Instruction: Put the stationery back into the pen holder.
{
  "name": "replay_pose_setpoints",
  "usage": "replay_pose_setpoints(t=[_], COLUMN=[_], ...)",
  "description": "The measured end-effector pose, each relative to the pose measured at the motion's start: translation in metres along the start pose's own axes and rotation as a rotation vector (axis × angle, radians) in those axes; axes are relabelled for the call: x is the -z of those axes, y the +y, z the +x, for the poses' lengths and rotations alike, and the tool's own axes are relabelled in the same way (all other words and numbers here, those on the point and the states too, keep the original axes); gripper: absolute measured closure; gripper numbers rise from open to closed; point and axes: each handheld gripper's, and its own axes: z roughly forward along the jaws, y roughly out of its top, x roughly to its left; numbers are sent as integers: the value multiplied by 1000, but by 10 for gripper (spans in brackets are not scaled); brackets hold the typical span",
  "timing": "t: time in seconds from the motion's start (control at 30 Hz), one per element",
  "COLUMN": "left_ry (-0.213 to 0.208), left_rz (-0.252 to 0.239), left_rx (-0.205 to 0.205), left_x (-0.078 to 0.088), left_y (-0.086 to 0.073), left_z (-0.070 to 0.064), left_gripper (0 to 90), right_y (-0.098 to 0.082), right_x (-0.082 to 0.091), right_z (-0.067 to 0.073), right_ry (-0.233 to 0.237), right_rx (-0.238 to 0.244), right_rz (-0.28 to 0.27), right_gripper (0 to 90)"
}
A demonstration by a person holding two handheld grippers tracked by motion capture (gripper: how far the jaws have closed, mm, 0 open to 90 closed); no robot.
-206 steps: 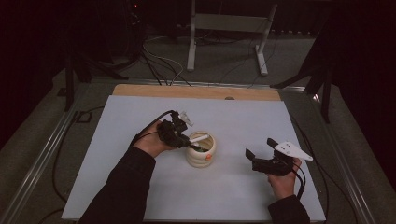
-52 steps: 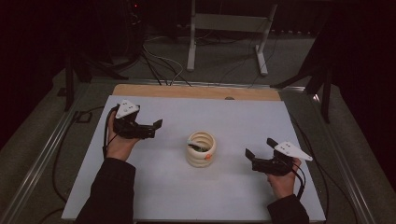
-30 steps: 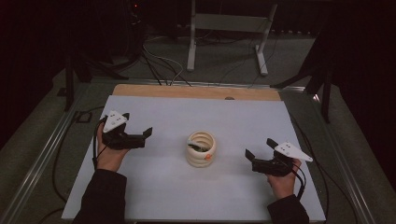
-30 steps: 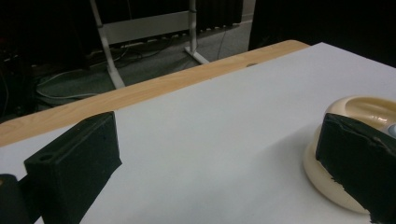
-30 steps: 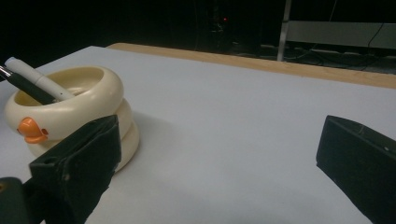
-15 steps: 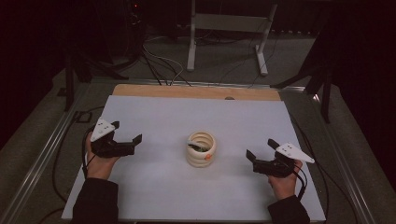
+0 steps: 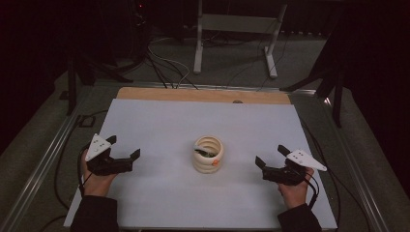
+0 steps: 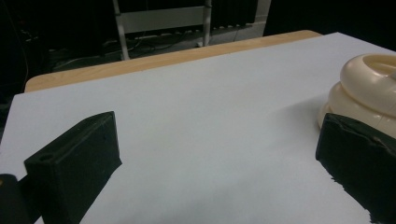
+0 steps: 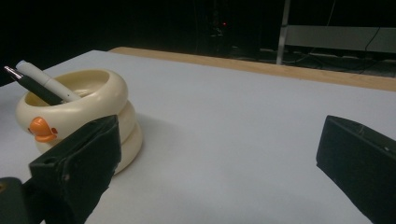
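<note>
White counter (image 7: 169, 121), wood strip at far edge, dark room behind. Cream holder (image 7: 208, 154) with pens mid-counter. Left gripper (image 7: 126, 153) and right gripper (image 7: 270, 157) both released, well apart from it.

White-topped table (image 7: 159, 121), cream ringed holder (image 7: 208, 154) near its middle.

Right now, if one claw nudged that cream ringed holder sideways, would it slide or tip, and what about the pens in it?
The cream holder looks squat, a stack of wide rings sitting flat on the white table, so it would probably slide rather than tip. Its glossy, rounded rings may slip in a pinch. The pens lean loosely against the rim and would likely shift or rattle.
</note>
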Motion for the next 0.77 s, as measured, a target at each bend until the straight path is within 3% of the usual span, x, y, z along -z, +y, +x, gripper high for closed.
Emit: replay_pose_setpoints(t=[0.47, 0.77], left_ry=[29, 33], left_rz=[-28, -23], left_rx=[-7, -1], left_x=[14, 14], left_y=[-8, -9], left_z=[-3, -1], left_gripper=[1, 1], right_y=[-2, -3], right_x=[3, 2], right_z=[0, -1], right_ry=[-5, -9], right_rx=[7, 8], right_rz=[-6, -1], right_gripper=[0, 1])
